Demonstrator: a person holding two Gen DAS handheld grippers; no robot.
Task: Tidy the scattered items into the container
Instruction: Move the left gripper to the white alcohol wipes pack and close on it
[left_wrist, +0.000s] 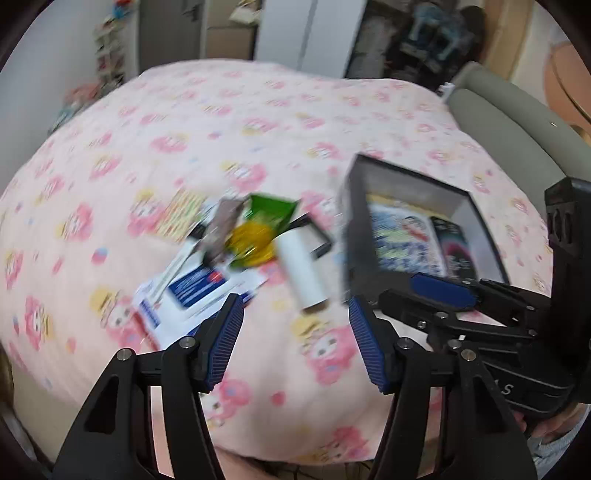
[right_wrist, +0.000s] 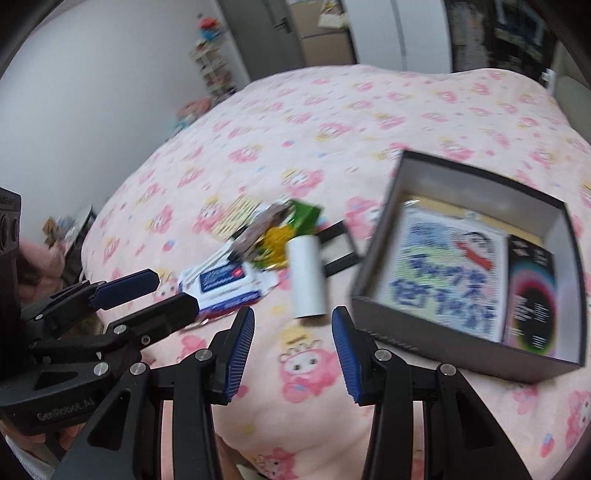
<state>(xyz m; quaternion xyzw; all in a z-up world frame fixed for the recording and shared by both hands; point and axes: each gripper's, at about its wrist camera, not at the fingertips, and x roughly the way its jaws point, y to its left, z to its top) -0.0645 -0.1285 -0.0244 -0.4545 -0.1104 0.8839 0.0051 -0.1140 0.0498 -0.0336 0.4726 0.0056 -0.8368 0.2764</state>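
A dark open box (left_wrist: 354, 229) (right_wrist: 443, 343) lies on the pink bed, with a cartoon booklet (right_wrist: 443, 273) and a black packet (right_wrist: 532, 295) inside. Left of it lies a pile: a white roll (left_wrist: 301, 269) (right_wrist: 306, 280), a wipes pack (left_wrist: 199, 288) (right_wrist: 225, 284), a green packet (left_wrist: 273, 210) (right_wrist: 304, 218), a yellow item (left_wrist: 251, 240) (right_wrist: 275, 240), a brown item (left_wrist: 221, 225) and a black frame (right_wrist: 338, 247). My left gripper (left_wrist: 295, 339) is open and empty, just short of the roll. My right gripper (right_wrist: 293, 354) is open and empty, near the roll and box.
The bed has a pink cartoon-print cover (left_wrist: 221, 122). A grey headboard edge (left_wrist: 509, 122) runs at the right. Shelves (right_wrist: 214, 74) and a door (right_wrist: 266, 33) stand beyond the bed. Each gripper shows in the other's view: the right (left_wrist: 443, 291), the left (right_wrist: 155, 291).
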